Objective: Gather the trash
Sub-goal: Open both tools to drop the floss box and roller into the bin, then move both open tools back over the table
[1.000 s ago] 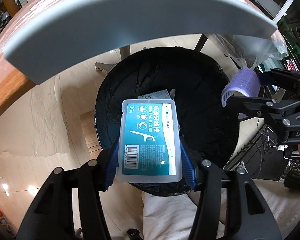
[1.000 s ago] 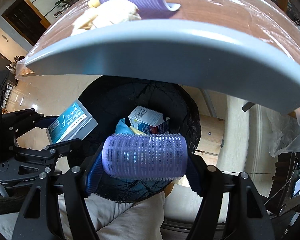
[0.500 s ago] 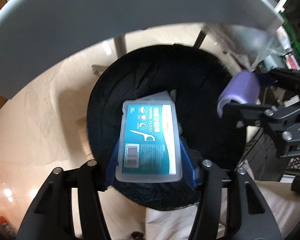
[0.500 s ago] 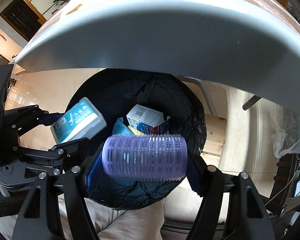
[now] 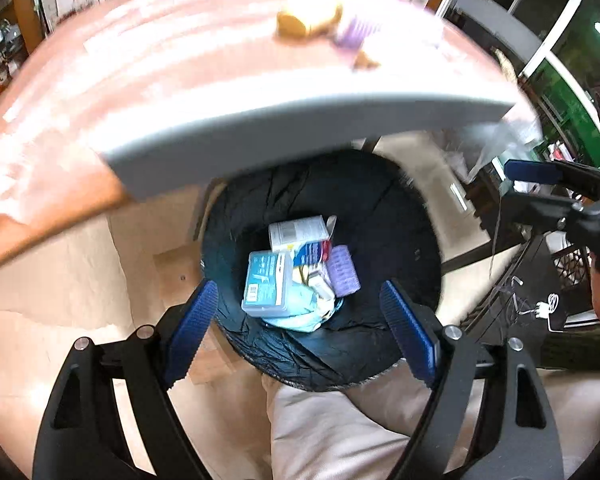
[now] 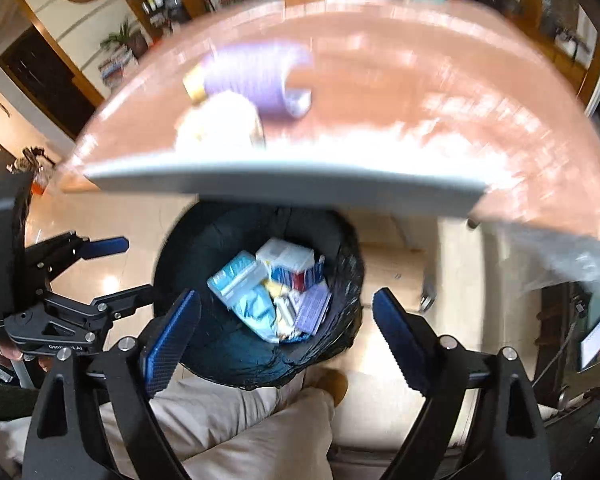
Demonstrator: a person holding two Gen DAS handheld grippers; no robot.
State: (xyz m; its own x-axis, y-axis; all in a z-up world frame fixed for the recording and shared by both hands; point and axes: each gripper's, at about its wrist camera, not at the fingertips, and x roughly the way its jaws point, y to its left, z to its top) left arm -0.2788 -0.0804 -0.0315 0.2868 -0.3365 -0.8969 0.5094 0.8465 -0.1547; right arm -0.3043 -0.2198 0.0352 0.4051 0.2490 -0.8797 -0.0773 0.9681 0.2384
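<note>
Polished beige floor tiles and a wood-topped table (image 5: 148,92) with a pale grey edge framed the scene, with shelves and a dark doorway blurred beyond. The left claw (image 5: 300,316) stood wide and empty above the bin (image 5: 404,216), its blue pads (image 5: 192,320) spread to either side of the rim. The right claw (image 6: 288,320) was likewise wide and held nothing, poised over the same bin; in the left view it showed at about 3 o'clock, jaws parted.

Directly below both claws, at the bottom of the black-lined bin, lay the rubbish: a blue dental floss box (image 5: 266,284) at about 9 o'clock in the heap, a purple hair roller (image 5: 342,272) at about 3 o'clock, a white carton (image 5: 298,232) at 12 o'clock, and crumpled pale blue wrapping (image 5: 296,316) at 6 o'clock. The floss box touched the wrapping; the roller lay just beside the carton.

Further out, at 12 o'clock, the table carried more to clear: a second purple roller (image 6: 256,80) and a cream crumpled wad (image 6: 220,124) touching it, both near the table's front edge and smeared by motion. A small brownish scrap (image 5: 366,62) lay beside them, too blurred to name.

By my reading, the task stood partly done: several pieces were in the bin, both claws were free, and at least the roller, the wad and the scrap on the table remained to be fetched.
</note>
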